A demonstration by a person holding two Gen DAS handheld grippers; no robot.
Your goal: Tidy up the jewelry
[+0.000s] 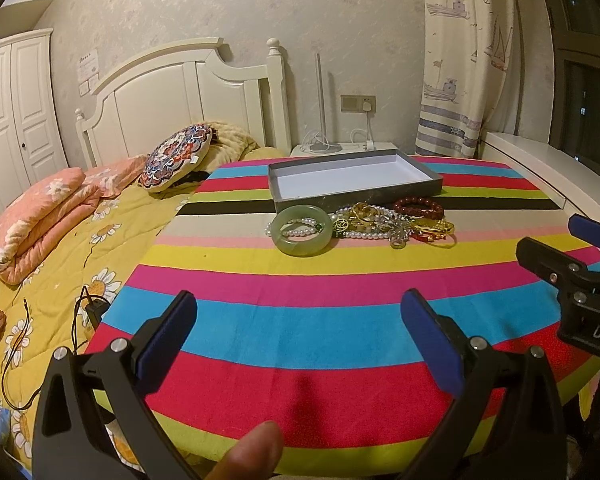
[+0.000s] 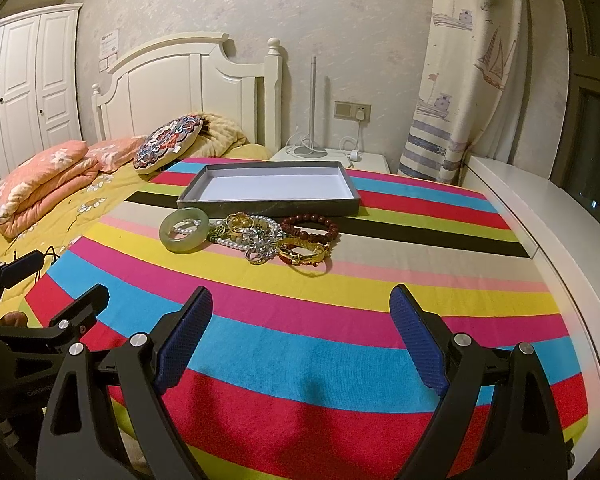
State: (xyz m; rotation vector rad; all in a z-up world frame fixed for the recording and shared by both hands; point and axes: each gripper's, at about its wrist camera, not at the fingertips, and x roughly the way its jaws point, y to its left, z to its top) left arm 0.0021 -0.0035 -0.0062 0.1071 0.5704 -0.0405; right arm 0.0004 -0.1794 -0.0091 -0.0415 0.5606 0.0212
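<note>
- We see a striped cloth (image 1: pixel 324 320) spread over the surface; its near edge is cut off by the frame in both views.
- A grey tray (image 1: pixel 436 190) with a white floor sits at the far end of the cloth, its inside bare as far as we can see.
- Just in front of the tray lies the jewelry heap (image 2: pixel 256 236): a jade bangle (image 1: pixel 303 249) on the left, with a pearl strand (image 1: pixel 300 232) running under it, a dark red bead bracelet (image 2: pixel 324 236) and a gold bangle (image 2: pixel 306 256) to the right. The middle is a tangle of gold and silver pieces that we cannot tell apart.
- Our left gripper (image 1: pixel 300 332) hovers over the near stripes, jaws spread wide, holding nothing.
- Our right gripper (image 2: pixel 302 328) is likewise wide open and empty, well short of the heap.
- A fingertip (image 1: pixel 252 456) pokes in at the bottom edge of the left view; the rest of the hand is hidden.
</note>
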